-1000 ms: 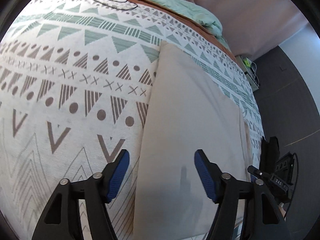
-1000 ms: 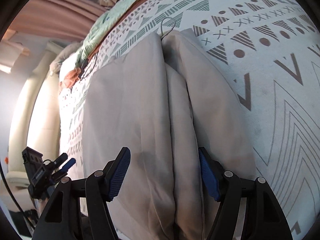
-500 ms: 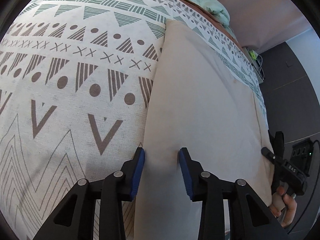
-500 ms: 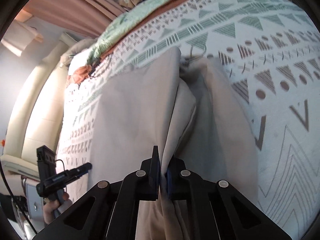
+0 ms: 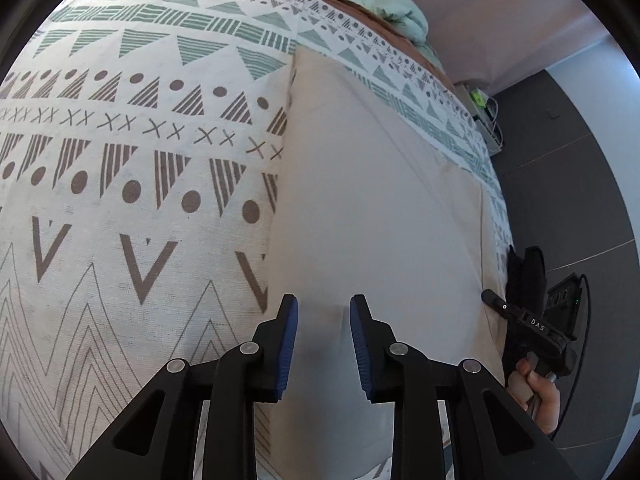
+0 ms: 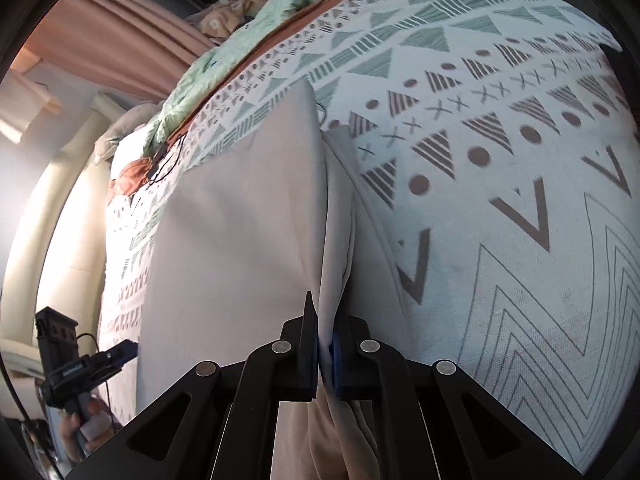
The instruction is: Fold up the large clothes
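Garment: a large beige garment (image 5: pixel 372 208) lies lengthwise on a bed, spread smooth over a patterned bedspread (image 5: pixel 120 184) of triangles, dots and crosses; which kind of clothing it is cannot be told.
Fold line: in the right wrist view the cloth rises in a soft ridge (image 6: pixel 332 216) along its long edge, layers gathered and hanging loose below.
Handling: it looks light, limp and thin, likely to drape and sag from any pinch rather than hold a shape; nothing fragile, though smooth cloth may slip from a shallow bite.
Where to hold: judged best at the near hem, one pinch at each side, taking every layer together so the fold carries over evenly.
Right tool: the right tool (image 6: pixel 325 344) is pinched tight on the gathered edge, cloth squeezed between its blue pads.
Left tool: the left tool (image 5: pixel 323 320) hovers at the garment's near left edge, its jaws closing; flat cloth lies under the gap, but the pads (image 5: pixel 289 336) do not yet press on it.
Hands: each view catches the other device at the frame's edge, gripped by a hand (image 5: pixel 540 396).
Surroundings: a mint quilt (image 6: pixel 256 36) is bunched at the bed's far end, beside a pink curtain (image 6: pixel 120 40); dark flooring (image 5: pixel 580 184) flanks the bed.
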{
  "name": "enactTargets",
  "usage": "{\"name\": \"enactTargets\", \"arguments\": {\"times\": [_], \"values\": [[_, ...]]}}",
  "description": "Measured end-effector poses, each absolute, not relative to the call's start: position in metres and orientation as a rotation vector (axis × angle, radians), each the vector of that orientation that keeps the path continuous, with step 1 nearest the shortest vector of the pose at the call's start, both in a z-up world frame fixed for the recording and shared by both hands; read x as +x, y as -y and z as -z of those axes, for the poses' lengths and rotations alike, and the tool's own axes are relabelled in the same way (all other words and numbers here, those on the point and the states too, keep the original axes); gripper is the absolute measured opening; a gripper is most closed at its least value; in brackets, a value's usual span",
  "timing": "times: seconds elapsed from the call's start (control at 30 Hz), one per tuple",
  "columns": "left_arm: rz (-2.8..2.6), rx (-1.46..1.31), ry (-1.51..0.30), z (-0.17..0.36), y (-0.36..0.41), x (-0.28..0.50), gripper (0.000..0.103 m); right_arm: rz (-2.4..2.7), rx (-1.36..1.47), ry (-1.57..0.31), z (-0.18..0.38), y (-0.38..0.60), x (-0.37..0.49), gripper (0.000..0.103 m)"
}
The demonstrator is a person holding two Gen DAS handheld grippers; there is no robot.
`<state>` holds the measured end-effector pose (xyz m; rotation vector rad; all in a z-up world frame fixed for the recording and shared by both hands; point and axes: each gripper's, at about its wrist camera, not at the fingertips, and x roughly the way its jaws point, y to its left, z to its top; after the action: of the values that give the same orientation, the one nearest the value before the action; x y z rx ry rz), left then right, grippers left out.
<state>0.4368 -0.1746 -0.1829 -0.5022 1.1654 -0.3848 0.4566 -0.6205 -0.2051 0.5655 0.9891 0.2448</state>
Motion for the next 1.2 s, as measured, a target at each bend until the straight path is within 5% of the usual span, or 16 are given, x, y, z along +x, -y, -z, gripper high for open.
{"name": "enactTargets", "arguments": {"times": [0.3,0.4,0.47,0.53,1.2], "values": [[0.349,-0.509,-1.205,0.194,0.166,0.452,0.030,-0.223,0.547,-1.012,0.199,0.628,0.460,0.007],[0.345,-0.512,-1.213,0.196,0.166,0.460,0.030,-0.224,0.551,-1.024,0.196,0.635,0.462,0.023],[0.340,-0.511,-1.213,0.195,0.167,0.466,0.030,-0.215,0.552,-1.004,0.191,0.642,0.461,0.053],[0.335,-0.509,-1.213,0.194,0.169,0.473,0.030,-0.216,0.571,-0.981,0.186,0.650,0.463,0.073],[0.311,-0.505,-1.178,0.202,0.179,0.543,0.038,-0.439,0.719,-1.154,0.241,0.629,0.571,0.073]]}}
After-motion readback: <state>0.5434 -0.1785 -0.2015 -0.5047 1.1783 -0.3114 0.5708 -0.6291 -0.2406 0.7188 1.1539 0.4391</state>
